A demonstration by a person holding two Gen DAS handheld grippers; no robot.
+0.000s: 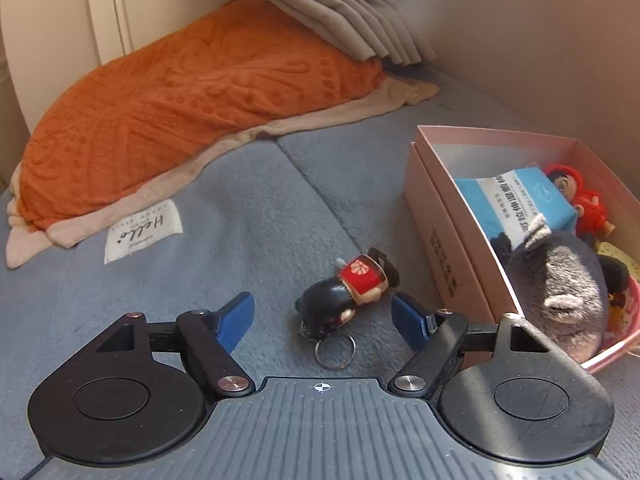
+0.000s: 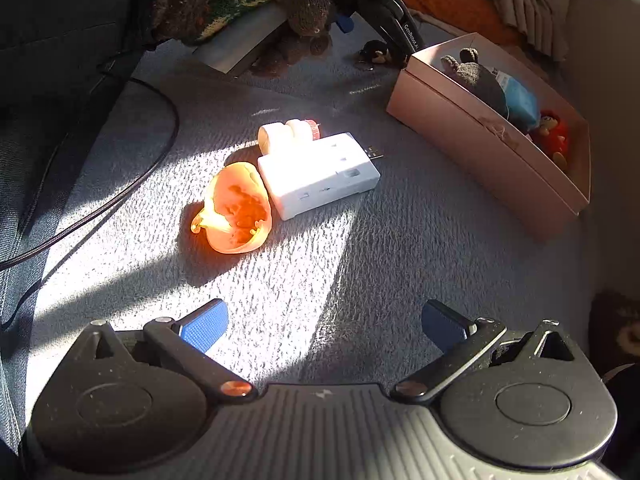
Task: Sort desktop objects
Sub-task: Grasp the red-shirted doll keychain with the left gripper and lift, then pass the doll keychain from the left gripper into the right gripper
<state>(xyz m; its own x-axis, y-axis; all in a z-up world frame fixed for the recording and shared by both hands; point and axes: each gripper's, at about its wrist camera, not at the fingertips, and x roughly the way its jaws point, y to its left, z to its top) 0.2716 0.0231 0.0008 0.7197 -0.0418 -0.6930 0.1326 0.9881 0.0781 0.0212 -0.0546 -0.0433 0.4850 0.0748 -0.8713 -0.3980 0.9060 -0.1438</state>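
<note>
Lying on grey blanket (image 1: 248, 200), keychain figure (image 1: 347, 295) is sitting between left gripper (image 1: 323, 315) pads, not touched; jaws standing wide, holding nothing. Likely spread so to take figure across body. Pink box (image 1: 448, 248) is waiting just beside, already keeping plush (image 1: 560, 300), blue pack (image 1: 520, 204), red doll (image 1: 580, 204), so probably it is collecting place. Right gripper (image 2: 324, 330) is hovering wide apart, empty, over sunlit patch; orange shell (image 2: 236, 212), white adapter (image 2: 320, 172) lying ahead, touching, not yet sorted.
</note>
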